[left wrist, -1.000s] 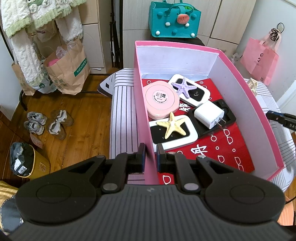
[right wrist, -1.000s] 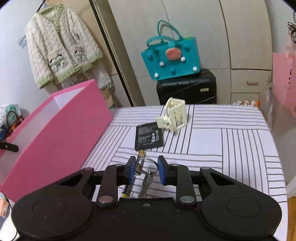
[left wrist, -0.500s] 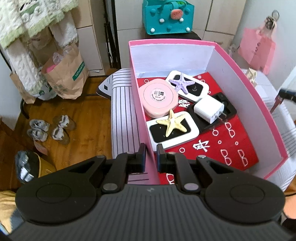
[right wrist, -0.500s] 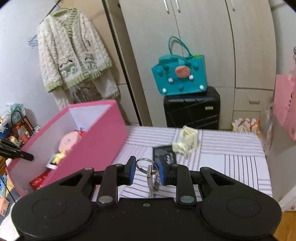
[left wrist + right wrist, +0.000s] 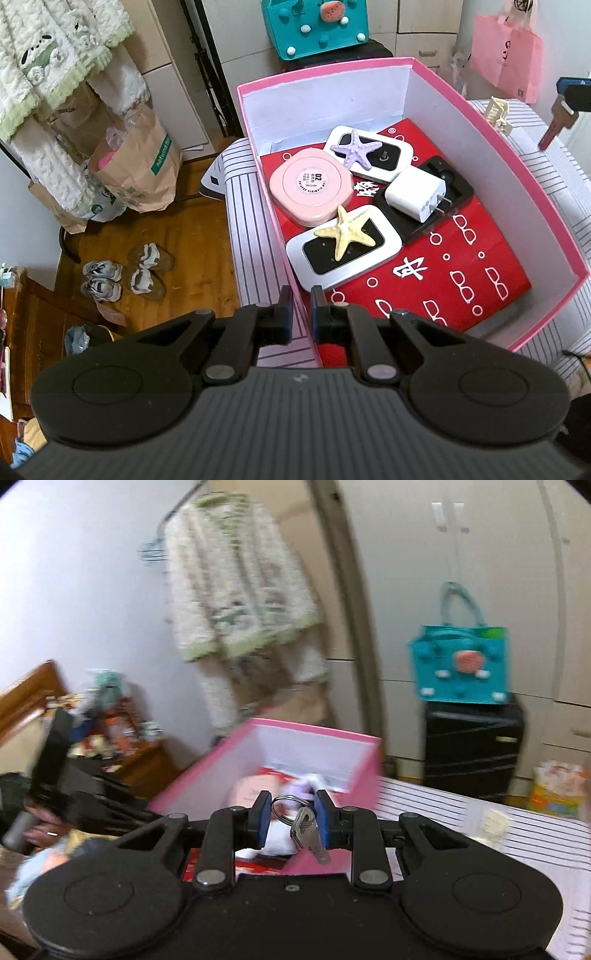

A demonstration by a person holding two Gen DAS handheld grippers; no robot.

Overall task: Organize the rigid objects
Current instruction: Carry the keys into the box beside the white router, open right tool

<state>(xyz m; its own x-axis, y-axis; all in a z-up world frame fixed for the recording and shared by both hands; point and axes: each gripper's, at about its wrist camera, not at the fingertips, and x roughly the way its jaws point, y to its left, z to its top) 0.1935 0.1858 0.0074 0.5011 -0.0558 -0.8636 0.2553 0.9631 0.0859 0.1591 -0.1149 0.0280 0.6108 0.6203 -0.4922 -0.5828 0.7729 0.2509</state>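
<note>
We've got the right tool [image 5: 290,818] pinching only the key ring [image 5: 286,806] over the pink box [image 5: 546,206], left tool [image 5: 298,308] clamped on its wall; swinging keys [image 5: 310,836] could slip out early.

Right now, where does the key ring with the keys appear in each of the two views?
Left wrist view: the keys hang at the far right edge, under the right gripper's tip, above the striped table beyond the pink box.
Right wrist view: the key ring sits at centre, clamped between the right gripper fingers, keys dangling below.
Shared landmark: the pink box, with the teal bag behind it.
</note>
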